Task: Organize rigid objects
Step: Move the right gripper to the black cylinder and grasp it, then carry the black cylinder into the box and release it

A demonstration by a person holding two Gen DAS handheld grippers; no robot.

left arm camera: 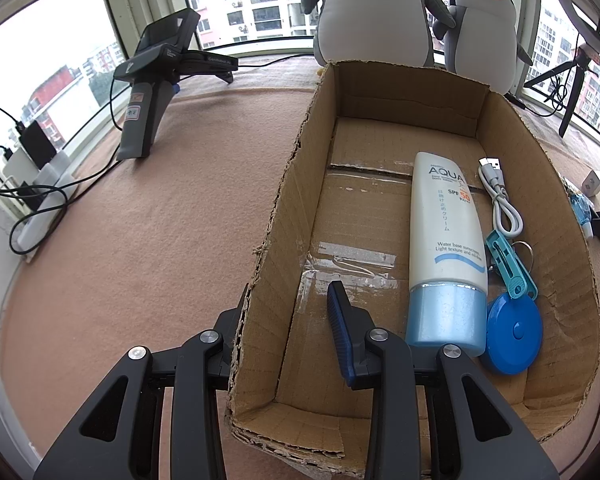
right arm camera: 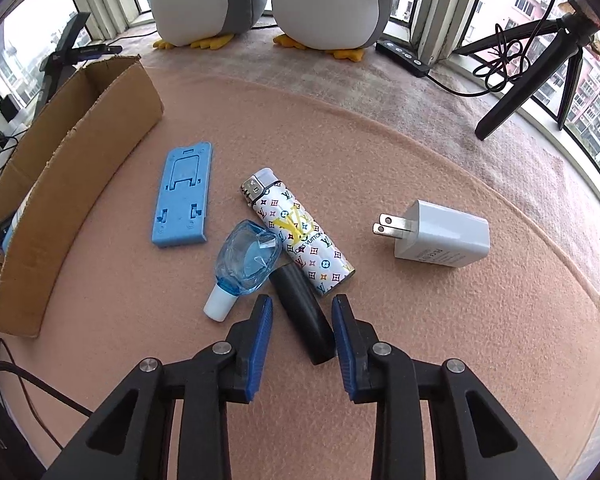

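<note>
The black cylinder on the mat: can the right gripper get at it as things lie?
Probably yes. The black cylinder already lies between the right gripper's open pads, top clear; the lighter and blue bottle crowd only its far end.

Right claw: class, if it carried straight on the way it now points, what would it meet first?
Probably the black cylinder, lying between the right claw fingers; its far end meets the patterned lighter.
</note>
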